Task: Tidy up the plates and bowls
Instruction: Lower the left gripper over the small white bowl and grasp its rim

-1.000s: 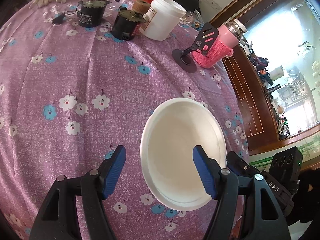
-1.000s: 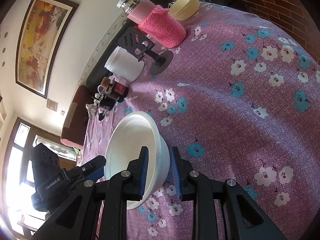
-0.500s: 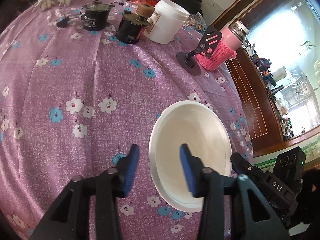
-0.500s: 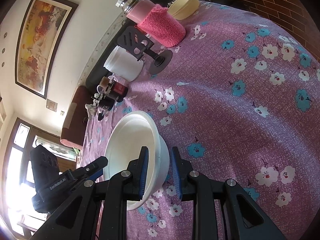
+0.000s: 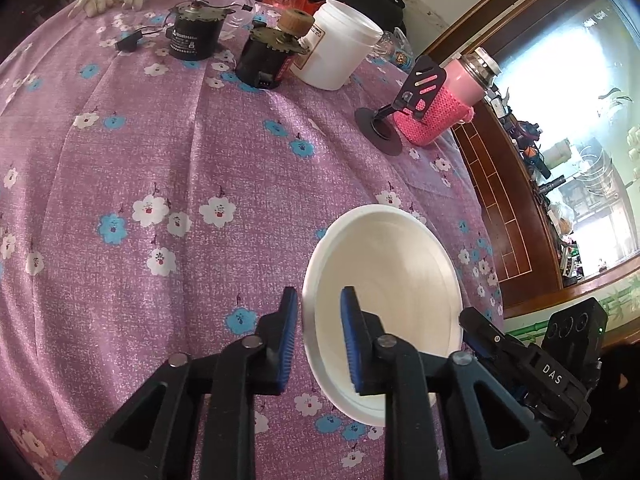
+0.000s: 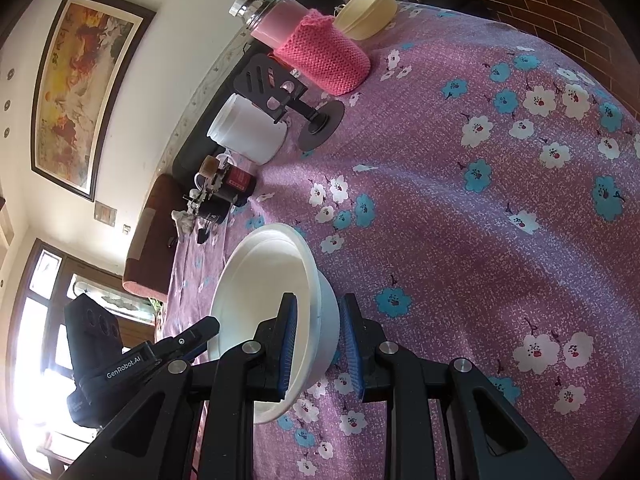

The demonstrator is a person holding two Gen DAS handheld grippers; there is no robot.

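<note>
White bowl (image 5: 384, 300) sits lower right on the tablecloth (image 5: 160, 160). Left gripper (image 5: 319, 340) narrow, straddling near rim; right gripper (image 6: 318, 344) clamps opposite wall. Seat both pads squarely; lift level.

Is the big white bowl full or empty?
Empty: the white bowl shows only its bare, pale inside, with both grippers straddling its rim.

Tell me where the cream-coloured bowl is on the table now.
In the right wrist view, the cream bowl sits at the table's far edge, just behind the pink knitted jar, far from the white bowl.
</note>
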